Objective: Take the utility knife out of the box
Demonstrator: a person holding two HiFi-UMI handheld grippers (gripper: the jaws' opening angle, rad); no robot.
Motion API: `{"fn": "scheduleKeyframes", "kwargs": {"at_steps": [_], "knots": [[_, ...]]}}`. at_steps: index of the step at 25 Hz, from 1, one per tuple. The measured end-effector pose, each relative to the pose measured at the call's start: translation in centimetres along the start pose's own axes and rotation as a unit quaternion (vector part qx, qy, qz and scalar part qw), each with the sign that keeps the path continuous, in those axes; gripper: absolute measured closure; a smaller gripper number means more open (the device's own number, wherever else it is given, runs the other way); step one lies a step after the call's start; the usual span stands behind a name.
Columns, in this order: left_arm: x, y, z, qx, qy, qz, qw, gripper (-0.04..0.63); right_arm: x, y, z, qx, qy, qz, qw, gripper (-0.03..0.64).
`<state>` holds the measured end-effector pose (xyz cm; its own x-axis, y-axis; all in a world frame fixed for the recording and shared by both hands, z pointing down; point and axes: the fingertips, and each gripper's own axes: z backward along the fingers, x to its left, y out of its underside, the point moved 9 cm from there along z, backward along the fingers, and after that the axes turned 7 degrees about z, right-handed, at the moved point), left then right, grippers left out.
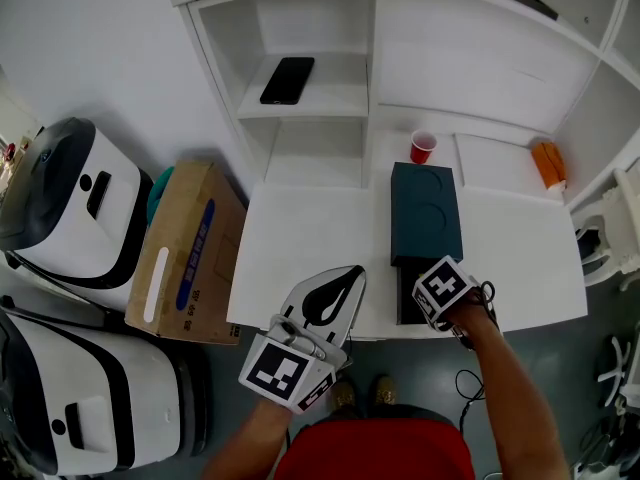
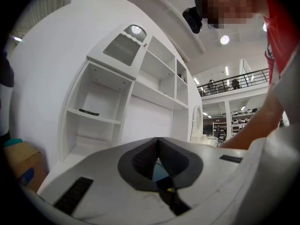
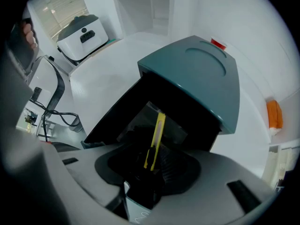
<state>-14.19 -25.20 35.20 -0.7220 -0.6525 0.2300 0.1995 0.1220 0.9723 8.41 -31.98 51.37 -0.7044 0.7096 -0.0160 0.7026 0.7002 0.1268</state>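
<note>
A dark teal box (image 1: 425, 213) lies on the white table (image 1: 300, 238), its near end open and dark inside (image 3: 197, 74). In the right gripper view a slim yellow utility knife (image 3: 157, 135) lies in that opening. My right gripper (image 3: 150, 165) points straight down into it, and the knife runs between the two jaws. I see no pad pressing on the knife. In the head view the right gripper (image 1: 425, 303) sits over the box's open end, under its marker cube. My left gripper (image 1: 350, 273) rests level at the table's front edge, jaw tips together (image 2: 157, 139), holding nothing.
A red cup (image 1: 423, 147) stands behind the box, and an orange object (image 1: 548, 163) sits at the far right. A black phone (image 1: 287, 80) lies on a shelf. A cardboard box (image 1: 185, 253) and white appliances (image 1: 70, 203) stand on the floor at left.
</note>
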Motion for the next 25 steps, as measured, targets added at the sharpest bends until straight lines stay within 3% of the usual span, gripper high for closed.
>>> {"fn": "scheduleKeyframes", "kwargs": {"at_steps": [11,16,25], "knots": [[0.0,0.2,-0.4,0.002,0.000,0.003,1.0000,0.581,0.5,0.5,0.2,-0.022,0.007,0.013,1.000,0.537],[-0.5,0.3,-0.5,0.004,0.002,0.001,1.0000,0.581,0.6,0.8,0.5,-0.033,0.024,0.019,0.999,0.548],[-1.2,0.1,-0.3,0.008,0.001,-0.004,1.0000,0.581,0.5,1.9,2.5,-0.142,0.043,0.002,0.989,0.548]]}}
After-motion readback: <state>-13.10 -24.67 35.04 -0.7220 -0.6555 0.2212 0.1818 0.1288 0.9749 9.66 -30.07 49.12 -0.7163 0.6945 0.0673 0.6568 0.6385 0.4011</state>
